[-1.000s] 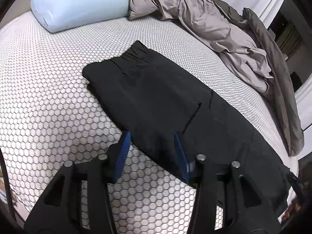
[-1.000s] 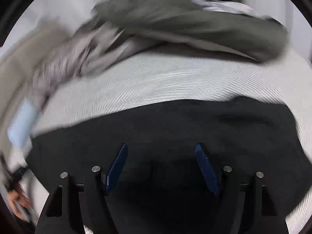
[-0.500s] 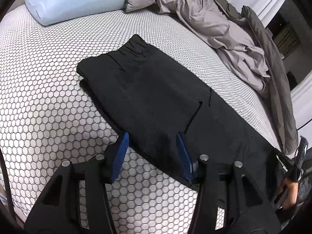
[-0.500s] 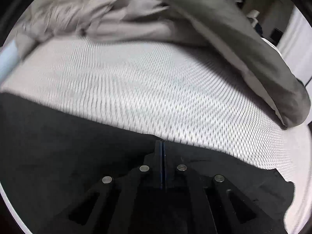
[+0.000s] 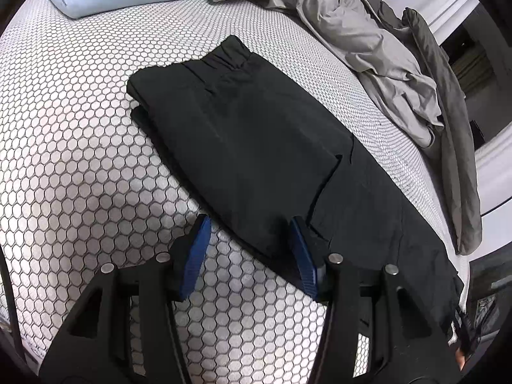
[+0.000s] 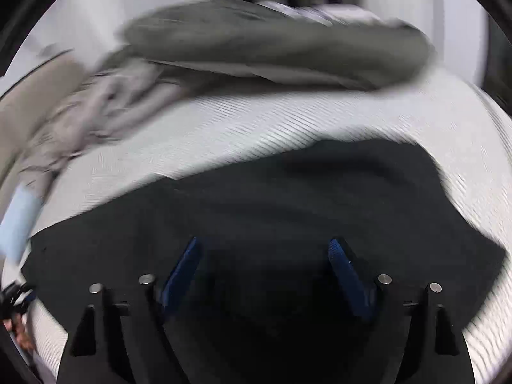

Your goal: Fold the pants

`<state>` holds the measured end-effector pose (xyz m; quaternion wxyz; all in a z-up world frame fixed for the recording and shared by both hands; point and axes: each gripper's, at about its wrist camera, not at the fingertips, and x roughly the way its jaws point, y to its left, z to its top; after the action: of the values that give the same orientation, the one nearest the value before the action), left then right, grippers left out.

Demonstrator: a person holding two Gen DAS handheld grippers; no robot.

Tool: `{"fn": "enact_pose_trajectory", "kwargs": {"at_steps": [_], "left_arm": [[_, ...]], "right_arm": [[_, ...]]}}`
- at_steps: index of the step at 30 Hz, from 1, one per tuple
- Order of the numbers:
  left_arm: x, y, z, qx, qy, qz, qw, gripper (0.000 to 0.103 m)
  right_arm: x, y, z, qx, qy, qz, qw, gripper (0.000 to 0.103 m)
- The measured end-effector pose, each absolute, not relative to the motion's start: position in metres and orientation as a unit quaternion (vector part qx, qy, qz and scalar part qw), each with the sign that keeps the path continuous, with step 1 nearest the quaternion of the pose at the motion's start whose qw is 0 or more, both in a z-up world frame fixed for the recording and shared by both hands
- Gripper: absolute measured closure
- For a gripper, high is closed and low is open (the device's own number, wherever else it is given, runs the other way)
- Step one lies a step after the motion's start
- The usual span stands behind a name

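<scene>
black pants (image 5: 256, 147) flat on honeycomb mattress (image 5: 80, 160). left gripper (image 5: 249, 240) spread wide over pants edge, holding nothing. right gripper (image 6: 262, 265) wide apart, empty.

Right view motion-blurred; pants (image 5: 256, 147) hem cut off.

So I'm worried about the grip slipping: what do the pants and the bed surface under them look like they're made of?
The pants look like thin, smooth woven fabric, matte black with a faint sheen along the creases, possibly synthetic. The bed surface looks like a white knit or mesh cover with a dark honeycomb pattern, probably soft; whether it is textured or only printed is unclear.
</scene>
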<state>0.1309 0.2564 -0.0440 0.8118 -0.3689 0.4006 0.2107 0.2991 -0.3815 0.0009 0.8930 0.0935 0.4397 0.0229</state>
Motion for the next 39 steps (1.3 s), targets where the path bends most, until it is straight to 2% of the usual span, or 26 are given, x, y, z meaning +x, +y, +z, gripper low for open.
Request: {"fn": "enact_pose_trajectory", "kwargs": {"at_steps": [4,8,10,14,19,21,22,23,26,31,33,34,35,37,39], "left_arm": [[0.120,0.250,-0.038,-0.365,0.401,0.217,0.812,0.056],[0.103,0.230,-0.016,-0.319,0.379,0.233,0.837,0.054],[0.100,0.226,-0.018,-0.344,0.381,0.188,0.837,0.050],[0.113,0.227,-0.043,-0.412,0.409,0.102,0.808,0.050],[0.131,0.229,-0.055,-0.432,0.386,0.128,0.805,0.050],[0.139,0.228,-0.054,-0.417,0.377,0.149,0.813,0.061],[0.142,0.226,-0.057,-0.405,0.376,0.164,0.817,0.081],[0.145,0.227,-0.058,-0.397,0.375,0.175,0.819,0.092],[0.142,0.229,-0.056,-0.401,0.355,0.185,0.824,0.097],[0.128,0.235,-0.049,-0.392,0.346,0.175,0.834,0.098],[0.134,0.234,-0.051,-0.390,0.349,0.177,0.833,0.098],[0.135,0.234,-0.052,-0.390,0.350,0.177,0.833,0.098],[0.134,0.234,-0.052,-0.387,0.350,0.177,0.834,0.098],[0.133,0.233,-0.047,-0.383,0.347,0.172,0.838,0.098],[0.124,0.231,-0.039,-0.376,0.340,0.164,0.846,0.098]], "right_arm": [[0.251,-0.424,0.003,0.150,0.412,-0.001,0.899,0.027],[0.199,-0.464,-0.002,0.226,0.390,0.004,0.893,0.025],[0.185,-0.477,-0.003,0.249,0.397,0.028,0.883,0.025],[0.166,-0.498,-0.001,0.267,0.404,0.070,0.872,0.025],[0.175,-0.510,-0.017,0.270,0.420,0.066,0.864,0.025],[0.181,-0.512,-0.023,0.282,0.423,0.068,0.859,0.025],[0.183,-0.512,-0.023,0.285,0.423,0.071,0.857,0.025],[0.184,-0.513,-0.025,0.291,0.422,0.075,0.855,0.025],[0.190,-0.513,-0.027,0.308,0.418,0.082,0.851,0.025],[0.201,-0.523,-0.035,0.349,0.388,0.098,0.848,0.026],[0.217,-0.523,-0.039,0.351,0.366,0.092,0.857,0.034],[0.227,-0.525,-0.045,0.361,0.360,0.088,0.855,0.047],[0.232,-0.527,-0.050,0.372,0.362,0.080,0.851,0.066],[0.236,-0.534,-0.059,0.396,0.364,0.064,0.841,0.084],[0.229,-0.531,-0.051,0.375,0.353,0.056,0.855,0.091]]}}
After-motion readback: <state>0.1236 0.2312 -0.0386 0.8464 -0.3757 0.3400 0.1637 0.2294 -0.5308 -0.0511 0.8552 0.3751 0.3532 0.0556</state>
